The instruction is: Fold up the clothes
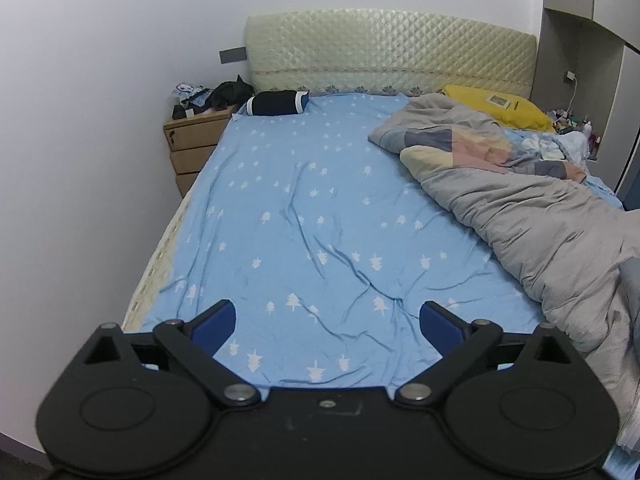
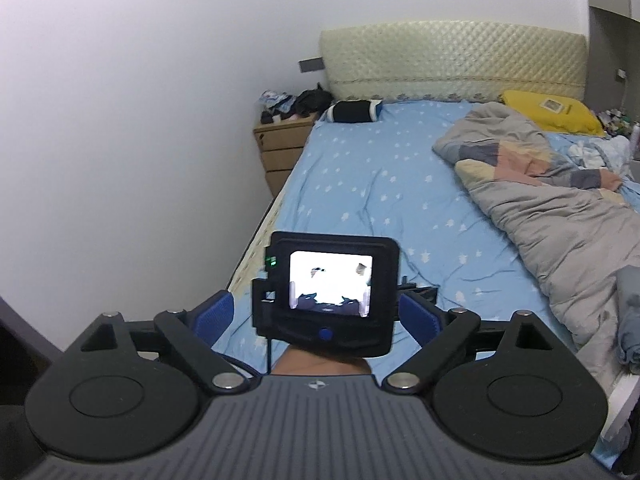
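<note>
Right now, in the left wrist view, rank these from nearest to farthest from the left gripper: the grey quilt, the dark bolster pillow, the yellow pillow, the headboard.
1. grey quilt, along the bed's right side, closest to the left gripper.
2. dark bolster pillow, far left, and yellow pillow, far right: too close to call.
3. headboard, behind both, against the wall.

A rumpled grey quilt (image 1: 532,216) is lying across the blue sheet (image 1: 320,216), a yellow pillow (image 1: 496,110) resting behind it.

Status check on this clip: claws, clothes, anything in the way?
Left claw open, empty, above blue sheet. Right claw open, behind left unit's screen. No garment picked yet. Grey quilt heaped along right side.
</note>
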### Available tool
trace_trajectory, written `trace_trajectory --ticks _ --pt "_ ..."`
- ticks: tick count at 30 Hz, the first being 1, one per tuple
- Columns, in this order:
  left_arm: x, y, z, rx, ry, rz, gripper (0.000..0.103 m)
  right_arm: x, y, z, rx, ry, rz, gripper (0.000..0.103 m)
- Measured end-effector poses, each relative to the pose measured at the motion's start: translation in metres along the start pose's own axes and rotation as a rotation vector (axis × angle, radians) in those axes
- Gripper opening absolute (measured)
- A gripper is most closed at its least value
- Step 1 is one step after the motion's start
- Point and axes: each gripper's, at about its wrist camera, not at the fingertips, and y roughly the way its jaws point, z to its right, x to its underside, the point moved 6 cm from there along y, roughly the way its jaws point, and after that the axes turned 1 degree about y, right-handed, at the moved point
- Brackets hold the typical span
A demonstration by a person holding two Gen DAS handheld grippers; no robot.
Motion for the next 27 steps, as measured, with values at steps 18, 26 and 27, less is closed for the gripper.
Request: trace_trajectory --ticks 18,26,27 --pt "0.007 0.004 -0.033 -0.035 0.005 -0.033 0.099 -0.003 0.030 0.078 0.098 0.089 0.038 0.092" --pt "0.009 -0.005 -0.053 -0.046 -0.007 -0.041 0.099 0.007 0.069 0.132 0.163 0.096 0.024 0.092" --pt "0.009 -0.007 -0.057 -0.046 -0.013 -0.040 0.099 0.009 0.073 0.137 0.164 0.101 0.017 0.092"
